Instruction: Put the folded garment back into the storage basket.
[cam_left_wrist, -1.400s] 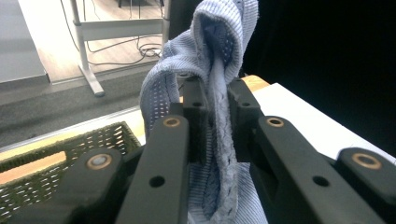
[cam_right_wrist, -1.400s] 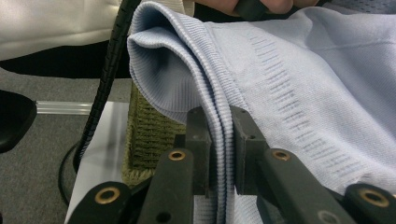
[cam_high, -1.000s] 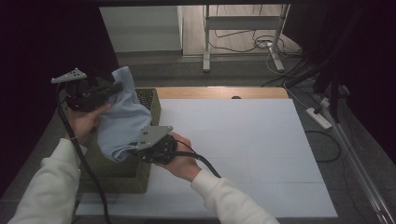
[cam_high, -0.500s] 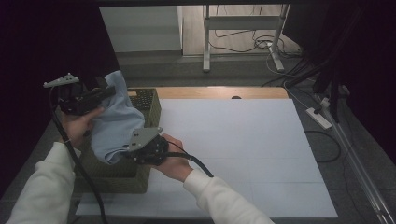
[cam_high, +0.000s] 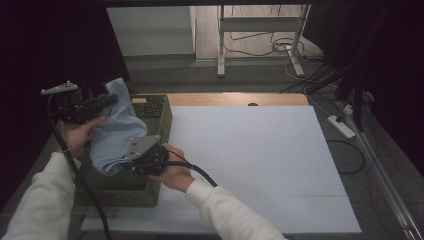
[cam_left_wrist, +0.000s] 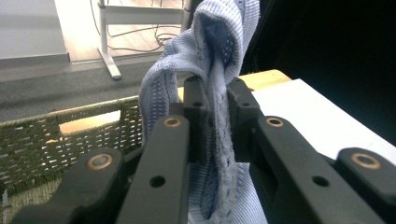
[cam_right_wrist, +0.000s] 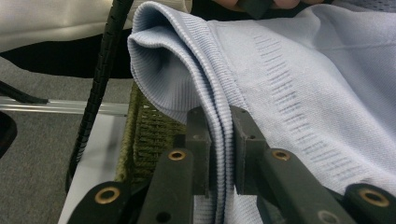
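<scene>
A light blue knitted garment (cam_high: 116, 131) hangs folded between both grippers above a green woven basket (cam_high: 159, 114) at the table's left. My left gripper (cam_high: 107, 99) is shut on the garment's upper end; in the left gripper view the blue cloth (cam_left_wrist: 215, 56) bunches up between the black jaws of that gripper (cam_left_wrist: 217, 95). My right gripper (cam_high: 131, 161) is shut on the lower edge; in the right gripper view the ribbed hem (cam_right_wrist: 196, 79) is pinched between the jaws of that gripper (cam_right_wrist: 220, 123).
The basket's mesh wall (cam_left_wrist: 70, 140) stands at the white table top's (cam_high: 250, 160) left end. A wooden strip (cam_high: 235, 99) runs along the far edge. Desk legs and cables (cam_high: 280, 50) lie on the floor beyond. A power strip (cam_high: 341, 126) lies to the right.
Both hands have carried the garment leftward and a little lower over the basket. Both grips stay closed on the cloth.
</scene>
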